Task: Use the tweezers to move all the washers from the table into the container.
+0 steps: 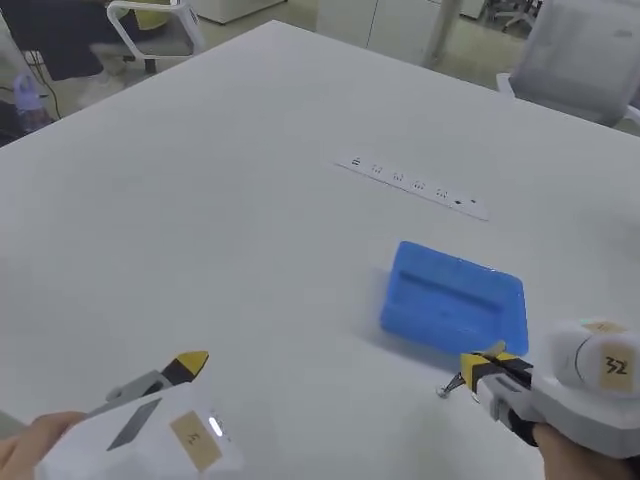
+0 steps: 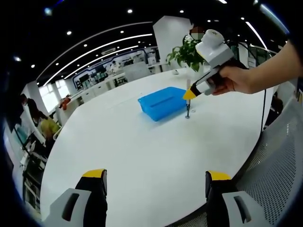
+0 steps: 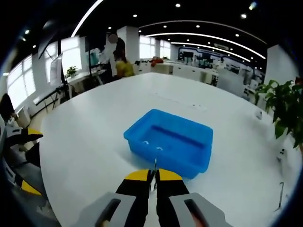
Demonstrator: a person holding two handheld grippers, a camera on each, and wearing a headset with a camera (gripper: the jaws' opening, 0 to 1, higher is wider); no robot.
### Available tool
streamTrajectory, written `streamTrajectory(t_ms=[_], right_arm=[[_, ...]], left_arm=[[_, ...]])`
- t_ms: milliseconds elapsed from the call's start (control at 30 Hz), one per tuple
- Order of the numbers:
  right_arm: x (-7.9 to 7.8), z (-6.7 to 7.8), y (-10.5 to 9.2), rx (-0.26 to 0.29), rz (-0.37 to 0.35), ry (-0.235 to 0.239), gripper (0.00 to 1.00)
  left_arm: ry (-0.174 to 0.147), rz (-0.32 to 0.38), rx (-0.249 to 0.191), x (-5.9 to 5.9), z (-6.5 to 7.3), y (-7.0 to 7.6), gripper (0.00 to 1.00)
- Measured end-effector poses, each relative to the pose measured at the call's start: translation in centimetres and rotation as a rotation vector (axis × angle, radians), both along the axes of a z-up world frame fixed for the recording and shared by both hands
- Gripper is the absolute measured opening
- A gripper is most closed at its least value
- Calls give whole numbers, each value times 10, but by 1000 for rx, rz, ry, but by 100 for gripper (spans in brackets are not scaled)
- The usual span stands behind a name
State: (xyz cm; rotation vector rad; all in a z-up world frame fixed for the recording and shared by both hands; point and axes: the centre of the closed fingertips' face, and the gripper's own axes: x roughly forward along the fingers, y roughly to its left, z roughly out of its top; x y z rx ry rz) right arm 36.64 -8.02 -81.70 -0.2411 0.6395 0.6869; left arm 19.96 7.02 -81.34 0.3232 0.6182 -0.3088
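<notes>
Your right gripper has its jaws pressed together on the tweezers. The steel tips stick out in front of the yellow jaw ends. In the left gripper view the tweezers stand almost upright, with the tips down at the table, just beside the near wall of the blue container.

In the right gripper view the container lies straight ahead of the tweezers, with its long side across your line. So the move turns on a short lift forward over that wall.

I cannot make out a washer at the tips or on the table; it would be too small to see here. Two pale specks on the container floor may be washers, but I cannot tell.

Your left gripper has its jaws wide apart and holds nothing. It is well apart from the container, so the right one is clearly nearer.
</notes>
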Motion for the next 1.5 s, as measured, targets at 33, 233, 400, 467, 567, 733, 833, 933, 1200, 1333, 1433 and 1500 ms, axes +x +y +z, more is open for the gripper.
streamTrajectory(t_ms=[33,233,400,467,567,733,833,933,1200,1333,1433,1500], right_arm=[[0,3,0,5,-3,-2,0],[0,22,1,45,-12,-17,0],[0,35,1,59,-16,-38,0],[1,41,1,68,-18,-46,0],[3,45,-1,71,-20,-51,0],[10,57,-1,89,-25,-75,0],[15,62,0,98,-30,-85,0],[20,67,3,109,-32,-92,0],[32,71,10,102,-26,-122,0],[40,71,10,87,-26,-140,0],[47,64,9,75,-31,-133,0],[51,60,9,72,-34,-128,0]], left_arm=[[-1,0,-1,0,0,0,87],[-5,1,-6,0,1,0,88],[-7,0,-9,1,2,-1,88],[-10,-1,-12,1,2,-1,88],[-10,-1,-10,1,2,-1,88],[-8,-1,-10,1,2,-1,88],[-7,-4,-15,0,2,-2,88],[-8,0,-19,1,2,-2,88],[-3,-4,-17,1,1,-2,89],[1,-6,-17,0,1,-2,89],[3,-8,-16,0,0,-3,88],[3,-6,-17,0,0,-2,88]])
